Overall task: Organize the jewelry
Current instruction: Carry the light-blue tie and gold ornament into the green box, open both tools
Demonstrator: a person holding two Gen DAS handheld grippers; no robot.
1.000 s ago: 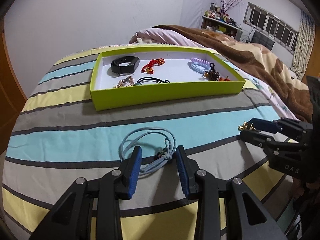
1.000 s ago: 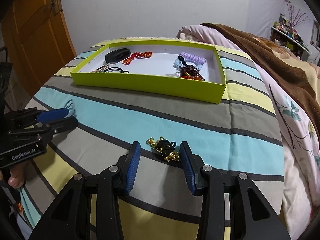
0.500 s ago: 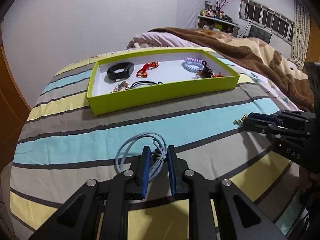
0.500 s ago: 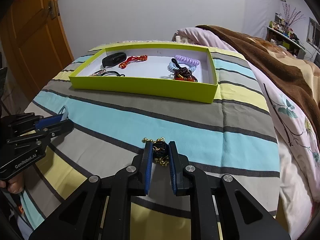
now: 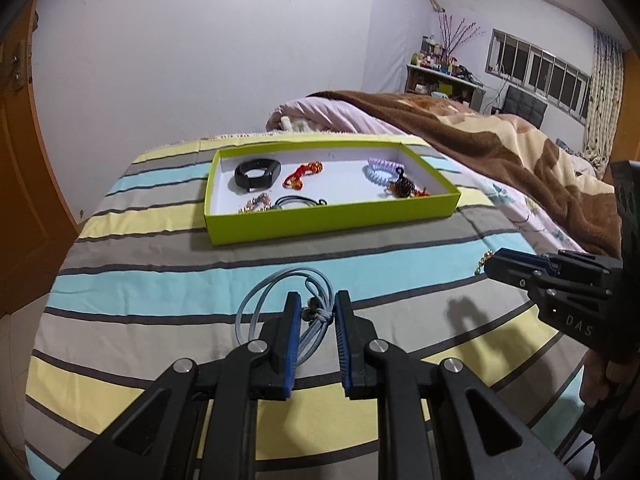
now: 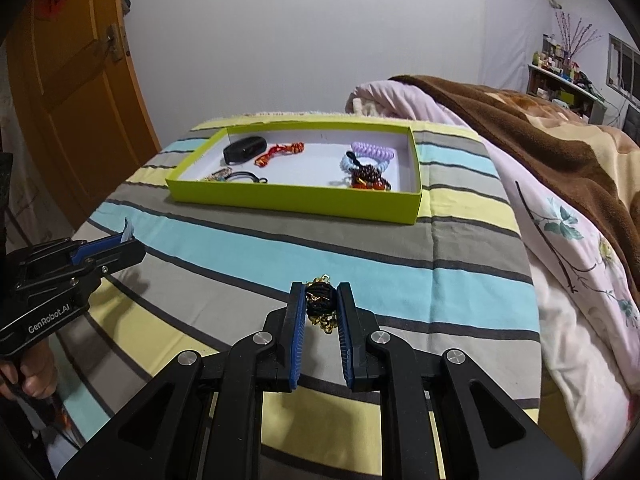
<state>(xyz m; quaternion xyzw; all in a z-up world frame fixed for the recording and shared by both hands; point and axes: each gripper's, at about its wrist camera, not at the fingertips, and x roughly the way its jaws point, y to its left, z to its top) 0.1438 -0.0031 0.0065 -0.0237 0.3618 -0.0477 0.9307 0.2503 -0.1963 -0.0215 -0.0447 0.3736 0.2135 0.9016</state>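
Observation:
My left gripper (image 5: 316,312) is shut on a pale blue cord necklace (image 5: 276,288) and holds it just above the striped bedspread; its loop hangs ahead of the fingers. My right gripper (image 6: 320,300) is shut on a black and gold beaded bracelet (image 6: 320,304), lifted off the bed. The lime-green tray (image 5: 332,220) lies ahead in both views (image 6: 296,200). It holds a black band (image 5: 256,174), a red cord piece (image 5: 302,174), coiled purple and blue ties (image 5: 380,170), a gold chain and a black cord.
The striped bedspread (image 5: 160,280) covers the bed. A brown blanket (image 5: 500,152) and pink quilt (image 6: 560,260) lie at the right. A wooden door (image 6: 72,100) stands at the left. The bed edge is close below both grippers.
Both grippers closed on their pieces over the last second and have since risen and pulled back, lifting the blue cord and the beaded bracelet off the bedspread.

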